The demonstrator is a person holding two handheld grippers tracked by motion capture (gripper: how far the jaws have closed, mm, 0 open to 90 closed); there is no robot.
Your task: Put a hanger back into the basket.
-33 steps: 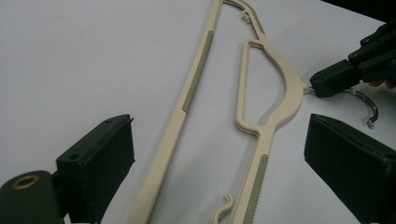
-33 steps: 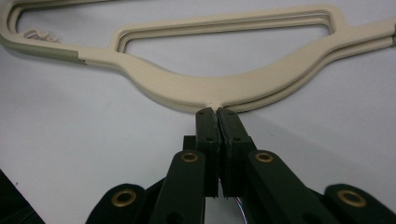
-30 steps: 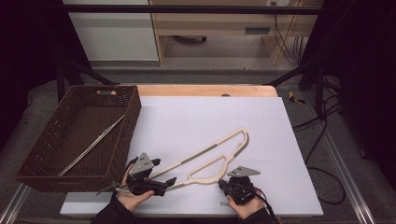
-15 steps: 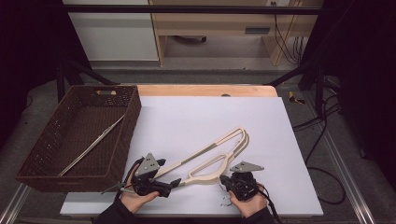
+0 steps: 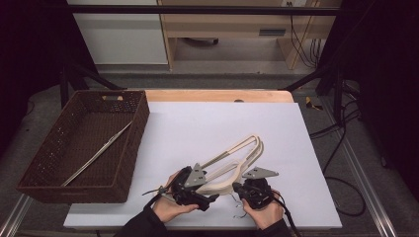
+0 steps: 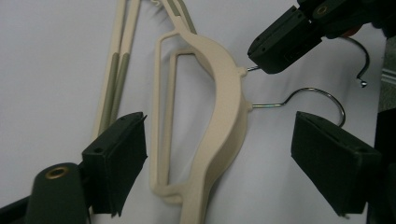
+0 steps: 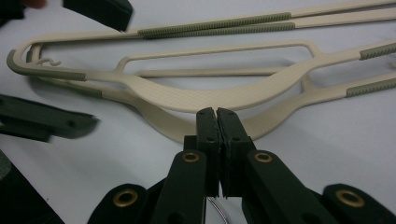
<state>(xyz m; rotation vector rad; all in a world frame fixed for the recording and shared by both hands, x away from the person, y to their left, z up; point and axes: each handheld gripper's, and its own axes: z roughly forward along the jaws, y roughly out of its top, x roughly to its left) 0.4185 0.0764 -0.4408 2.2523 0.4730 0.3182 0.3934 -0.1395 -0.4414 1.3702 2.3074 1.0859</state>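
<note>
1. Two cream hangers lie stacked on the white table, toward its near edge, with their wire hooks pointing at the person.
2. The upper hanger overlaps the lower hanger; their long bars run away toward the far right.
3. The right gripper has its jaws pressed together on the wire hook of the upper hanger, right where the wire leaves the cream neck.
4. The left gripper has its jaws wide apart, one on each side of the lower hanger's neck and touching neither it nor its own wire hook.
5. A brown woven basket sits at the table's left, well apart from the hangers, with a thin metal rod lying slantwise in it.
</note>
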